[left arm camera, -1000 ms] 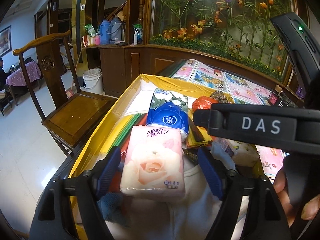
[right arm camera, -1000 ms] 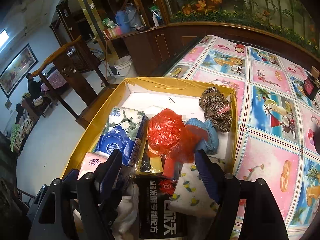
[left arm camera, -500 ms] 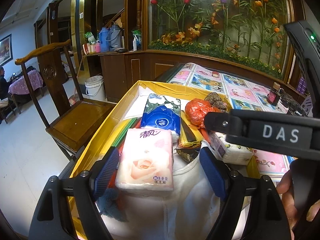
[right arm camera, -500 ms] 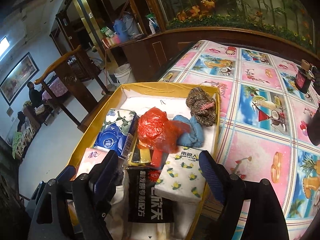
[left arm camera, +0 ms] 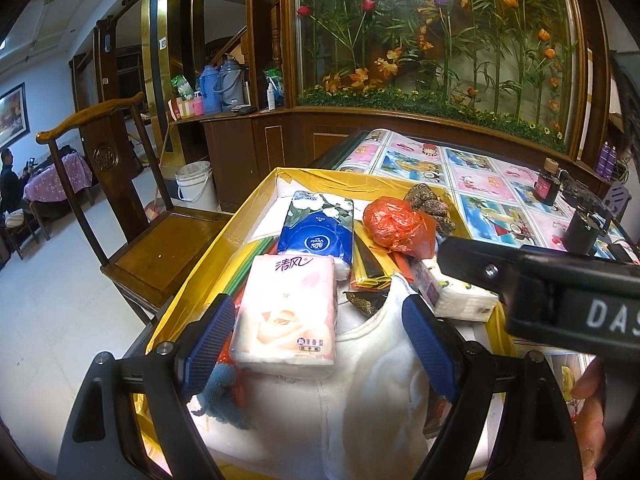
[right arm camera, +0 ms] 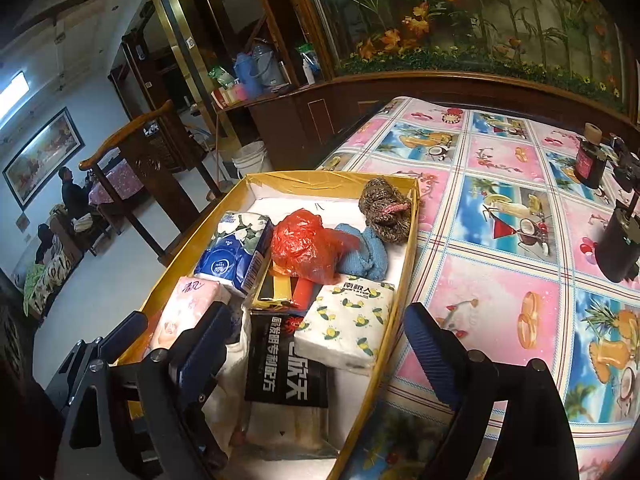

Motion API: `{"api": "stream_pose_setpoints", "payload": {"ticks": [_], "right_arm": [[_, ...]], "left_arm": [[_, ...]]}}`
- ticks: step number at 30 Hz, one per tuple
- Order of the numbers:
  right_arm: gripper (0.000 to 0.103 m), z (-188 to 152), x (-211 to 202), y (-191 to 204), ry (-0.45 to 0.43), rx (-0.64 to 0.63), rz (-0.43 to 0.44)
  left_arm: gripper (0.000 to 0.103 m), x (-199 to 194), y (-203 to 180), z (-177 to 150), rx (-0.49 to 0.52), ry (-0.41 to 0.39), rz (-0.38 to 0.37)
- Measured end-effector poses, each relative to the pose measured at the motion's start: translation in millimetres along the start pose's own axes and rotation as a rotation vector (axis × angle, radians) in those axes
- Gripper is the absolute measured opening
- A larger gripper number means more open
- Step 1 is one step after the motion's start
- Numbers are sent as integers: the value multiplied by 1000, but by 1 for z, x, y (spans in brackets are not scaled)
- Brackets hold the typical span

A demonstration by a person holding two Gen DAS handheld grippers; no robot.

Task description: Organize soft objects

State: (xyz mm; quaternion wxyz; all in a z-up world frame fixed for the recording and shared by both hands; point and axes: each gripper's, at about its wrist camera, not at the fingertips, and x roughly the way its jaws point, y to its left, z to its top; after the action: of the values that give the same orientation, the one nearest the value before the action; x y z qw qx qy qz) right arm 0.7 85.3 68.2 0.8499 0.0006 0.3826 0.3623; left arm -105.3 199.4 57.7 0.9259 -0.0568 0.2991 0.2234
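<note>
The left gripper [left arm camera: 318,336] has its fingers spread, and the pink tissue pack [left arm camera: 287,314] lies between them against the left finger [left arm camera: 210,340], in the yellow box [left arm camera: 208,264]. Beyond it sits the blue tissue pack [left arm camera: 318,230]. The right gripper [right arm camera: 318,344] is spread too, straddling the box's right wall, with the lemon-print tissue pack [right arm camera: 346,326] just ahead between its fingers.

table [right arm camera: 500,280]: fruit-print cloth | on it: yellow box [right arm camera: 404,276], dark bottle [right arm camera: 590,158]
</note>
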Motion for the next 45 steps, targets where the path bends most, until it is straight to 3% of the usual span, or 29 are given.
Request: {"api": "stream_pose_setpoints", "payload": {"ticks": [8, 15, 20, 24, 29, 33, 36, 39, 45], "right_arm": [[93, -18, -23, -12, -35, -15, 18], [94, -41, -46, -39, -96, -53, 34], [99, -45, -64, -48, -166, -54, 40], [102, -47, -74, -44, -188, -82, 20], [102, -49, -80, -36, -197, -127, -17], [102, -52, -84, -34, -206, -133, -11], [102, -53, -85, -33, -193, -133, 11], [102, -55, -88, -27, -197, -157, 13], [102, -61, -92, -14, -225, -220, -8]], "left_arm": [[86, -10, -7, -4, 18, -16, 19], [102, -26, -14, -13, 36, -81, -6], [103, -43, -22, -19, 107, -141, 64], [103, -59, -12, -15, 83, -153, 19], [103, -65, -8, -9, 17, -140, 133], [103, -65, -3, -14, 3, -159, 116], [103, -63, -3, -20, -10, -188, 159], [103, -57, -3, -18, -3, -139, 120], [103, -54, -3, -20, 18, -162, 190]]}}
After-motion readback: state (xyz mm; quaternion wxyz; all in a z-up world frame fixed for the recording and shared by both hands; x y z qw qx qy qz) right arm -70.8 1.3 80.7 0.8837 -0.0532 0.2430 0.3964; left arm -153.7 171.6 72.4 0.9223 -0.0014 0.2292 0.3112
